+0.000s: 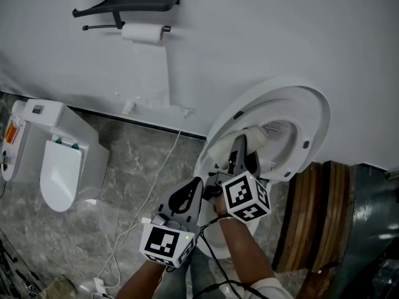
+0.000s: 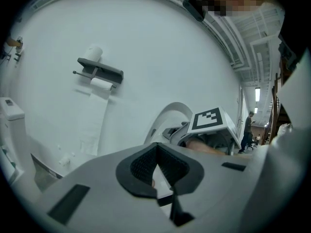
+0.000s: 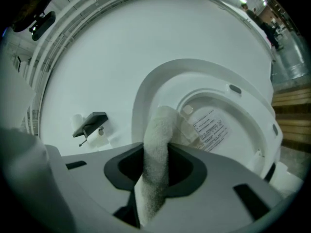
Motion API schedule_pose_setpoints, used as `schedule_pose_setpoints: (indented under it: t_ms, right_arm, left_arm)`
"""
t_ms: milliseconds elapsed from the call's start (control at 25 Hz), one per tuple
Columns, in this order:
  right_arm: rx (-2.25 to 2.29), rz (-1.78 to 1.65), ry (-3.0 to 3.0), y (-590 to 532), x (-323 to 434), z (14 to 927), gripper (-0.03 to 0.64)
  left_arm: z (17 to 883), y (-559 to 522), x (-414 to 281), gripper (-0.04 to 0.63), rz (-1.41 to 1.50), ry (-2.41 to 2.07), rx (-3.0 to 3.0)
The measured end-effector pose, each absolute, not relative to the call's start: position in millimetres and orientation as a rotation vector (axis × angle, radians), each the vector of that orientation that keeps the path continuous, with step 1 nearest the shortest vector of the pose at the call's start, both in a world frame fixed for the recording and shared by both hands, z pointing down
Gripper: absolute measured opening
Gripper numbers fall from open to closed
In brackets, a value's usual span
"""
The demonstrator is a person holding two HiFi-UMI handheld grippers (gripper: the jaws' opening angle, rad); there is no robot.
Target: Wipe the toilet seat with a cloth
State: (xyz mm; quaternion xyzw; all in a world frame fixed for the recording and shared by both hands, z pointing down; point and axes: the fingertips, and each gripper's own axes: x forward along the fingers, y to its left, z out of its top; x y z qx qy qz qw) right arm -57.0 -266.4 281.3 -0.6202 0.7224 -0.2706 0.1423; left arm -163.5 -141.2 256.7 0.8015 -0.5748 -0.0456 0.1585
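The white toilet (image 1: 308, 114) stands against the wall with its lid and seat (image 3: 243, 130) raised; a printed label shows inside the ring. My right gripper (image 1: 240, 147) is shut on a white terry cloth (image 3: 158, 149), which it holds up against the left inner rim of the raised seat. The cloth (image 1: 237, 141) bunches there beyond the jaw tips. My left gripper (image 1: 194, 189) hangs lower left of the bowl, shut, with nothing in it. In the left gripper view its jaws (image 2: 156, 171) point at the wall, and the right gripper's marker cube (image 2: 211, 120) shows ahead.
A dark shelf (image 1: 134, 5) with a toilet paper roll (image 1: 142, 33) hangs on the wall at upper left. A white lidded unit (image 1: 59, 161) stands on the marble floor at left. A white cable (image 1: 156, 179) trails across the floor. A wooden piece (image 1: 318, 217) stands right of the toilet.
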Motion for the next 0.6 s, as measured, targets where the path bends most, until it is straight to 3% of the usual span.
schedule_pose_setpoints:
  t_ms: [600]
  right_arm:
    - [-1.716, -0.810, 2.058, -304, -33, 243, 0.100]
  left_arm:
    - [225, -171, -146, 0.002, -0.159, -1.660, 2.312]
